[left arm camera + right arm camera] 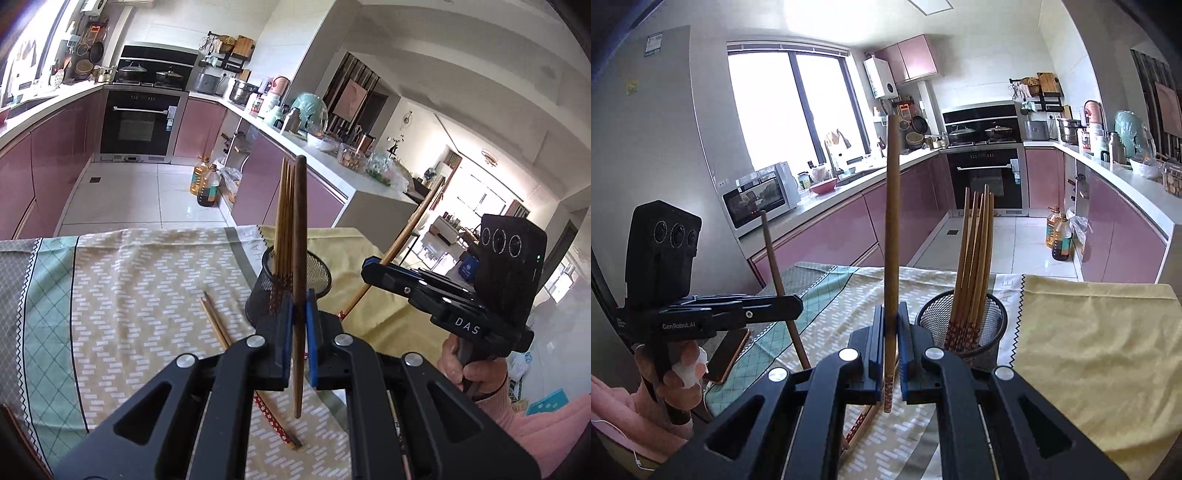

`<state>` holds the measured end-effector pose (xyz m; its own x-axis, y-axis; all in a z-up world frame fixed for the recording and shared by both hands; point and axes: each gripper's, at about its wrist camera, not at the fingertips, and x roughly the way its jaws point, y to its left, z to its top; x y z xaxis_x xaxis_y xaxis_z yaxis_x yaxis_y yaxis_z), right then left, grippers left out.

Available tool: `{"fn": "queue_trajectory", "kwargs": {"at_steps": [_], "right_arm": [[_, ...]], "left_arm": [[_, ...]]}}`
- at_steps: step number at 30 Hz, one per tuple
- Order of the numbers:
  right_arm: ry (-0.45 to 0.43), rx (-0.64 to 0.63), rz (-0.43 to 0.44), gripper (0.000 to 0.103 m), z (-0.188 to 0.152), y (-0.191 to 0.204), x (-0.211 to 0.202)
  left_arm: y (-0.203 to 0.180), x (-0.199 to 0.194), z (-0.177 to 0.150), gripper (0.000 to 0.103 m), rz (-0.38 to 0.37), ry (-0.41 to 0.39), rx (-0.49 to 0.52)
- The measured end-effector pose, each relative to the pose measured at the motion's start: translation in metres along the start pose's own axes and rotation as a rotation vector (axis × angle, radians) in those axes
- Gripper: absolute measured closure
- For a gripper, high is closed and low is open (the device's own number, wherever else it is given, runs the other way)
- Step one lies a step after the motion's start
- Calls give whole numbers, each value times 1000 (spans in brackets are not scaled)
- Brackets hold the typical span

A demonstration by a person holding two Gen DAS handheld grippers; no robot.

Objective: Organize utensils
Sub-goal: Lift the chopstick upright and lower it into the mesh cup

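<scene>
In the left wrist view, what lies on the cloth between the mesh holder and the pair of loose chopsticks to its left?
Nothing: in the left wrist view only bare patterned cloth separates the mesh holder from the loose chopsticks.

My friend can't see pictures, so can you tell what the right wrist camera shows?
The right hand-held gripper is shut on one upright chopstick above a patterned tablecloth. Beside it, a black mesh holder already holds several chopsticks. At left, the left hand-held gripper holds another chopstick.
</scene>
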<state>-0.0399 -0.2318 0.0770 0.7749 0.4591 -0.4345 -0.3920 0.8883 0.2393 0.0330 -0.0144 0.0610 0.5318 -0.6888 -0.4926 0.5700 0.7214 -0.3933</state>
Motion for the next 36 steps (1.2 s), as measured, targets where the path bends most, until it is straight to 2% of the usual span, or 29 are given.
{"fn": "queue_trajectory", "kwargs": {"at_steps": [11,16,19,23,27,32,36], "right_arm": [[-81,-17,-38,97,43,-16,-14],[-109,-24,-62,97,55,-20,-13],[-106,-33,-84,97,59,-23,-6],[-79,-37,-106,97,55,-26,7],[-35,-30,-113,97,48,-32,24],[24,-25,-116,97,39,-37,42],[39,-15,-113,97,34,-37,48]], "left_arm": [[-22,-7,58,96,4,-123,50],[-39,-11,85,96,-9,-174,81],[-48,-7,95,96,9,-193,114],[-54,10,99,96,50,-164,150],[-60,31,92,95,125,-122,201],[-63,37,89,94,159,-103,237],[-57,41,94,94,154,-102,214]]}}
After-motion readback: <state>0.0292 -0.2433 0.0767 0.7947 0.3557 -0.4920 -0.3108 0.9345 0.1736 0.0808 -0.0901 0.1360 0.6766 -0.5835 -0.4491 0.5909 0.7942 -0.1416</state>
